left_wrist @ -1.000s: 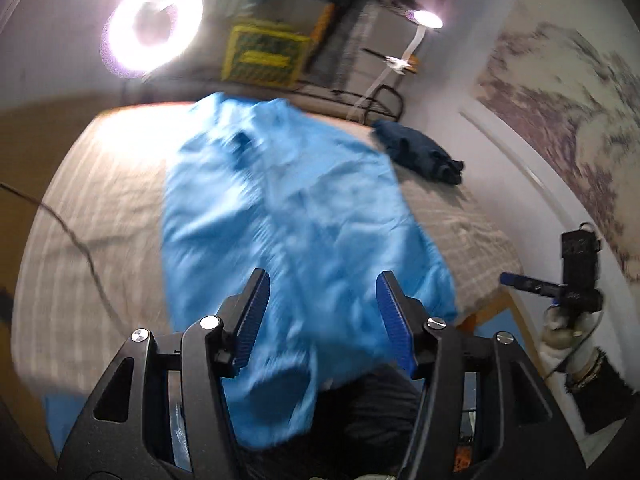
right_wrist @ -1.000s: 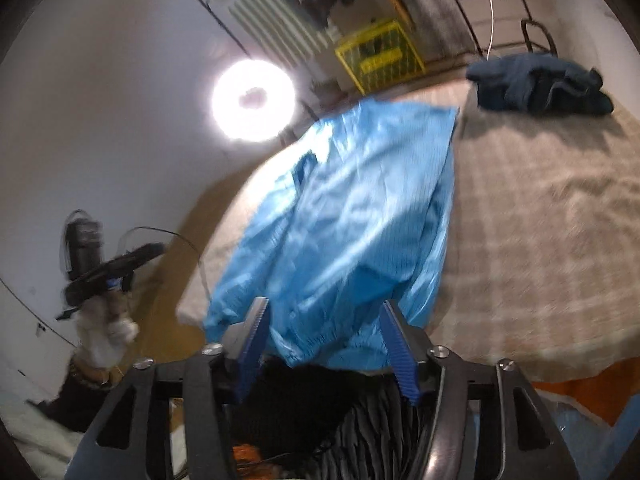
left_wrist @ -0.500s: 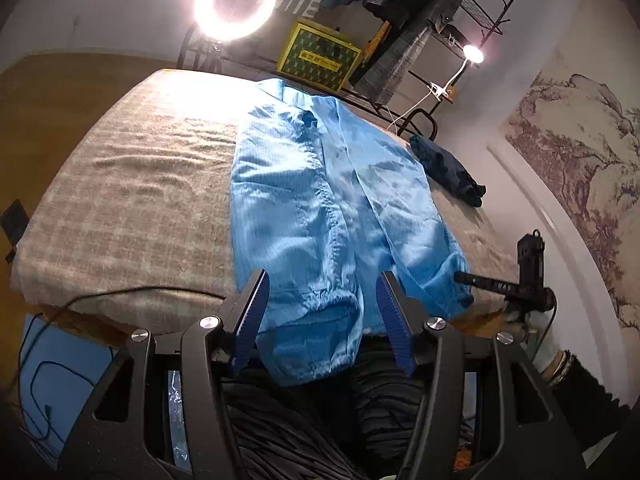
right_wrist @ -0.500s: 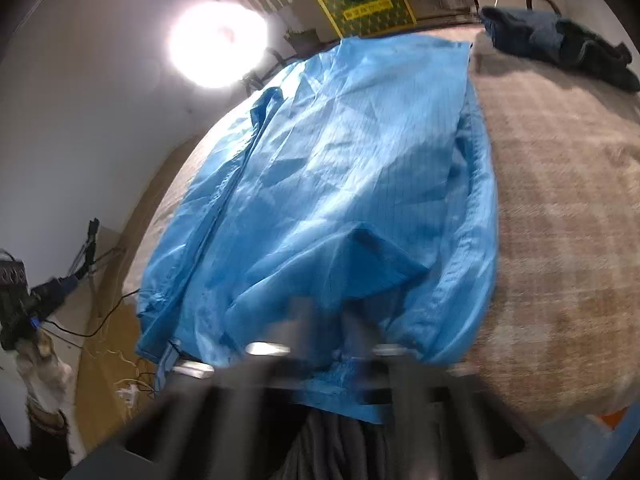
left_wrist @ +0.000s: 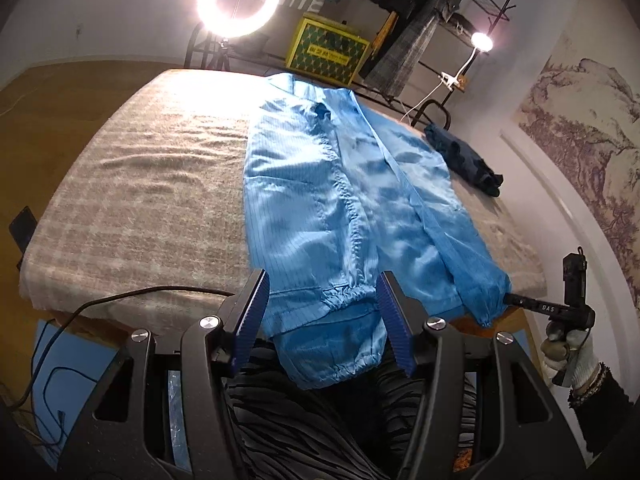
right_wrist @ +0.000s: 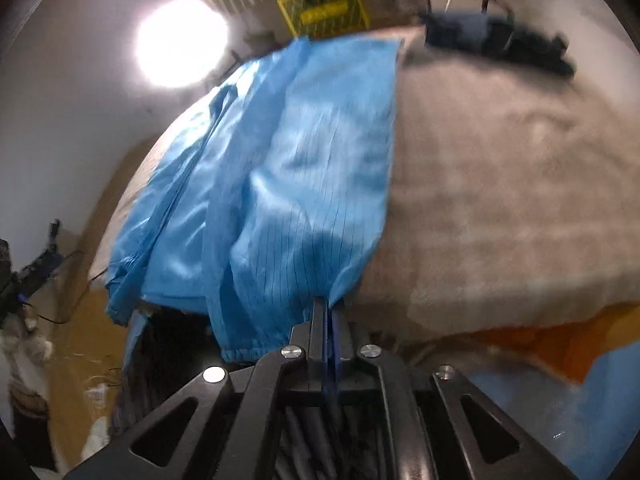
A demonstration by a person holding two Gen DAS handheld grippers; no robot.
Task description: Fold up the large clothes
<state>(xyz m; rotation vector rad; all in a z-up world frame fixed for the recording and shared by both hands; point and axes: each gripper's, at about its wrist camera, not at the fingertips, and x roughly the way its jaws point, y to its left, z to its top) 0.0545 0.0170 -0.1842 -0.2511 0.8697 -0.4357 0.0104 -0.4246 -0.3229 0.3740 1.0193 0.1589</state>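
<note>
Blue garment (left_wrist: 352, 208): lies lengthwise on the bed (left_wrist: 140, 200), near end hanging over the bed edge toward me. Thin, slick, faintly pinstriped cloth; long flat panels with a raised gathered seam; elastic-gathered cuffs at the near end.
Bed: broad flat top under a fuzzy beige plaid blanket. I judge its pile may drag on the cloth and bunch a fold.
Dark garment (left_wrist: 464, 158): crumpled heap at the far right corner, well apart from the blue one.
Right fingers (right_wrist: 327, 312): have just been closing; they now stand together, clamped on the near hem of the blue garment.
Left fingers (left_wrist: 320, 316): apart, hovering over a gathered cuff, nothing pressed between them.
Risk, slip: the right bite takes only a narrow edge of slippery cloth; a quick pull could strip it free.
Risk, skew: lifting on one hold alone would likely twist the panels.
Risk, snag: a black cable (left_wrist: 120, 300) crosses the near bed edge beside my left fingers.
</note>
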